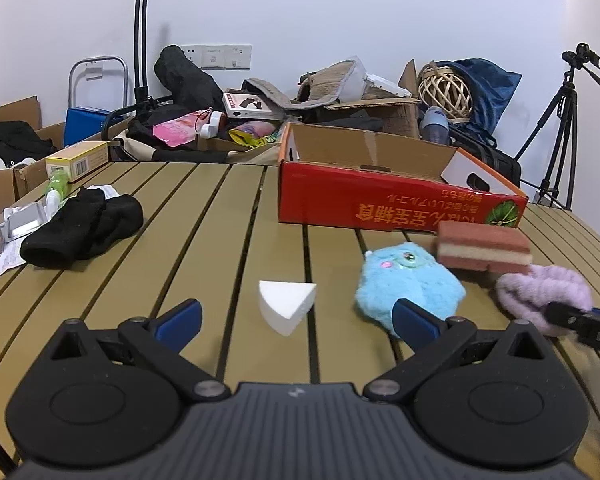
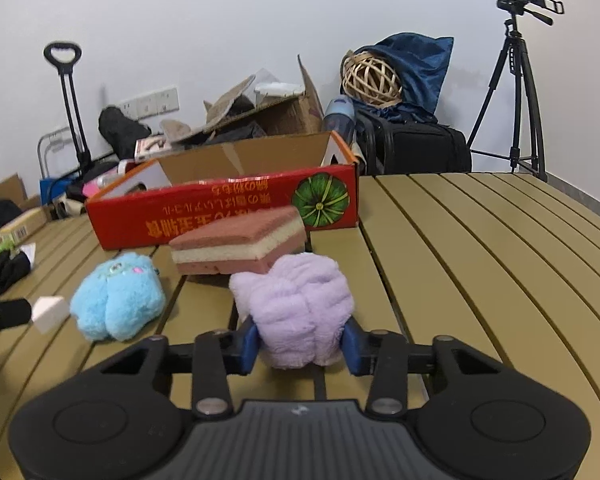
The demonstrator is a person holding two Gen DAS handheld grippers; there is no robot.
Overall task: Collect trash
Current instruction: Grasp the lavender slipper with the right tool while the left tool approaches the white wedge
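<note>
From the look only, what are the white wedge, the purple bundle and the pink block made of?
White wedge: probably foam, with a matt, fine-grained surface and clean cut faces.
Purple bundle: soft fleece or terry cloth, fuzzy and folded, dented between the right gripper pads.
Pink block: seemingly sponge, porous and matt, pink layers around a cream one.

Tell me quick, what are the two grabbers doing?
Left gripper: open, holding nothing; the white foam wedge sits between its fingers.
Right gripper: closed on the fluffy purple cloth.
</note>
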